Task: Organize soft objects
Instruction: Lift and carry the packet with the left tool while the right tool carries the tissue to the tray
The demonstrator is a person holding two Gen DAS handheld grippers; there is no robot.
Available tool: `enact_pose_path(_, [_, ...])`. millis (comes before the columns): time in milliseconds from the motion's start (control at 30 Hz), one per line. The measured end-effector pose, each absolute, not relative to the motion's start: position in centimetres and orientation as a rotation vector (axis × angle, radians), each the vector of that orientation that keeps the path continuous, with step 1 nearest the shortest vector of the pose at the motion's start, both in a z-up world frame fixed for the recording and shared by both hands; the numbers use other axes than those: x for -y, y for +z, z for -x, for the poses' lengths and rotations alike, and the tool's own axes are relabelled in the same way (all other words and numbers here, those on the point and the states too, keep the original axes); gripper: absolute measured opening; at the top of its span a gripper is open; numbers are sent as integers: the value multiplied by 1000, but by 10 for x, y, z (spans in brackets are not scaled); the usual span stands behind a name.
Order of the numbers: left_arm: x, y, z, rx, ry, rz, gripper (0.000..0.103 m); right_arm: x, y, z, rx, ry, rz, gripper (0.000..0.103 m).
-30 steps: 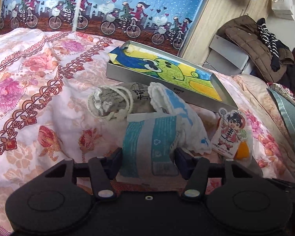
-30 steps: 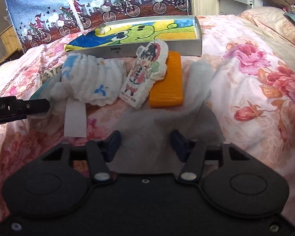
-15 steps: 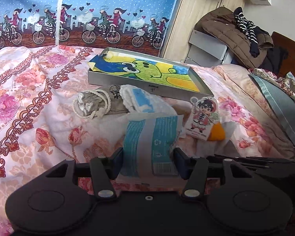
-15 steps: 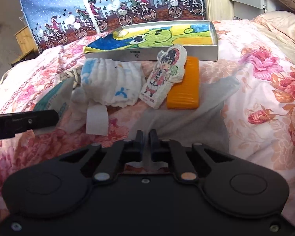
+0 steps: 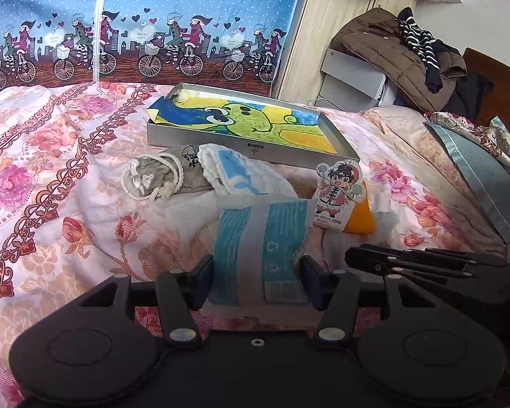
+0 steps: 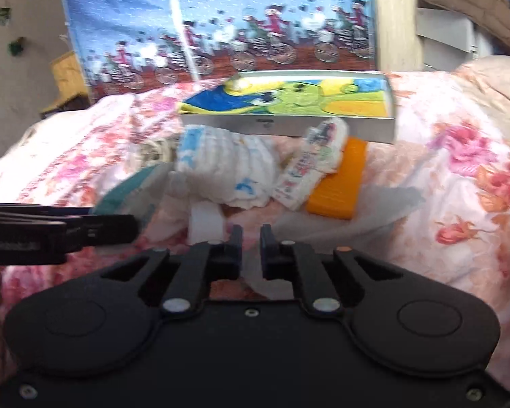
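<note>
Teal-and-white plastic, the soft pack (image 5: 258,238), is sitting pinched in your left tool (image 5: 257,273) just above the bed (image 5: 51,156), seemingly bound for the grey tray (image 5: 200,139), while your right tool (image 6: 247,248) is hovering nearly closed, gripping nothing I can make out.

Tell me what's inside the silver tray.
The silver tray holds a folded cartoon frog towel that covers almost all of its floor. Anything beneath the towel is hidden.
</note>
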State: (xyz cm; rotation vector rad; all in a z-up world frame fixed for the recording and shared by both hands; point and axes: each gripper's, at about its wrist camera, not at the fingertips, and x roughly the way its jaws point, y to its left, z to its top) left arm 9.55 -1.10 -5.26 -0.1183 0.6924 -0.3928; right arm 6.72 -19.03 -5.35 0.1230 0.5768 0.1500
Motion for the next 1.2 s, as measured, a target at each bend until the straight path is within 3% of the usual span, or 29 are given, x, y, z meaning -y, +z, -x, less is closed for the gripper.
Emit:
enact_pose_path(33, [11,-53,-96,-694,-394,115,56,191,-53,-68,-583,119,-114,44])
enact_pose_path(67, [12,-53,-96,-696,-396,113,56,194,-54,-70,-593,91,-115,58])
enact_pose_path(200, [13,-56,-98,-703,-399,107,56,198,-55,-76,-600,58,-148,71])
enact_pose_path(300, [14,-57,-100,-707,-398,107,56,195,-61,-81,-602,63,-124,61])
enact_pose_path(367, [13,-56,-100,-706,-398,108,57,195,-70,-88,-640,48,-104,35])
enact_pose_path(500, [13,-56,-100,-704,-393,112,57,197,-78,-90,-694,32,-124,5])
enact_pose_path(800, [7,-46,-84,-696,-384,137,57,204,-65,-58,-671,138,-240,0])
enact_pose_path(1200, [-5,-15,-37,-587,-397,186,57,169,-11,23,-411,202,-66,0])
